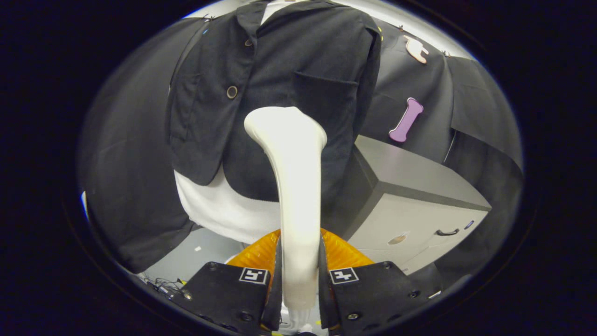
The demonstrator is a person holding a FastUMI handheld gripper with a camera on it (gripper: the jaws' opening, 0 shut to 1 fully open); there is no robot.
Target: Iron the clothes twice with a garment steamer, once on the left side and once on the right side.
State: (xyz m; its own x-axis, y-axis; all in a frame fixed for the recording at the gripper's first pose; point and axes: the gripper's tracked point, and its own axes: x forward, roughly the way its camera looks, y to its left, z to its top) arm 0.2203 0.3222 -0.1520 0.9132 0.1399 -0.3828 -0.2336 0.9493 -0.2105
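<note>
Steamer (291, 186), white and upright, is clamped by its handle between both fingers of the gripper (298, 280), its head pressed against the lower front of the black jacket (280, 84) hung ahead, beside a grey cabinet (419, 200).

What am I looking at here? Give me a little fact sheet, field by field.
tool: white steamer, handle held between the gripper fingers, both pressing on it
steamer head: up against the front of the jacket, near its middle
garment: dark jacket hanging open over a white shirt
beside it: grey cabinet with a drawer handle
below the steamer: orange base
</note>
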